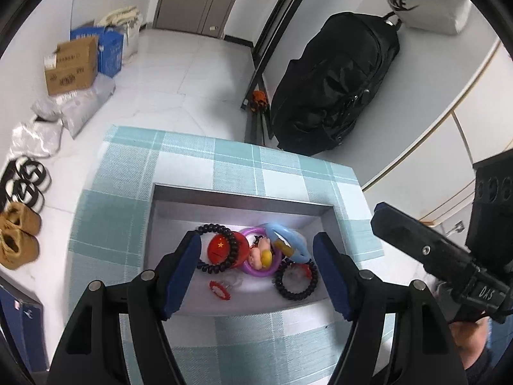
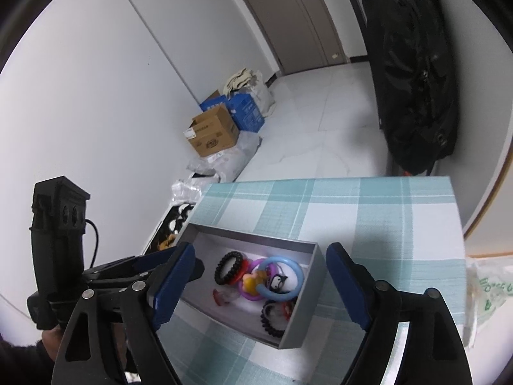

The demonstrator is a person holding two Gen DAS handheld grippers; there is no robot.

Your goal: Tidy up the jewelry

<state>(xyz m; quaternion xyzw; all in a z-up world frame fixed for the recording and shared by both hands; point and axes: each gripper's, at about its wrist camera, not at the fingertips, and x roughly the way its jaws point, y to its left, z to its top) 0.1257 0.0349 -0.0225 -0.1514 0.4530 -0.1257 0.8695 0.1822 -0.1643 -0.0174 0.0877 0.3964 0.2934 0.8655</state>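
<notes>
Centrally placed on the checked surface [image 1: 224, 160] is a shallow grey box [image 1: 243, 197], which holds all the jewelry visible: a black coil band [image 1: 235, 247] looped around a red disc with a star [image 1: 221, 248], a purple ring [image 1: 256, 271], a light blue ring [image 1: 288, 240], a small doll charm [image 1: 261, 256], a second black coil band [image 1: 296, 284] nearer the front wall, and a red clip [image 1: 219, 290] lying apart from the rest on the box floor. Left gripper [image 1: 256, 272]: poised above the box, jaws spread wide and empty, framing the cluster. Right gripper [image 2: 259, 285]: likewise over the box from the other side, jaws spread and holding nothing; in the left wrist view its body appears at the right edge, clear of the box.

Step in hand, as judged: selection of one piece, since every item lies inside the box and nothing is gripped; whether the pieces are being taken out or have just been gathered cannot be told. Next move calls for lowering one pair of jaws onto a single item. The rings, doll charm and coil bands overlap, so a neighbour may lift along with the chosen piece; the isolated red clip offers the cleanest grasp.
</notes>
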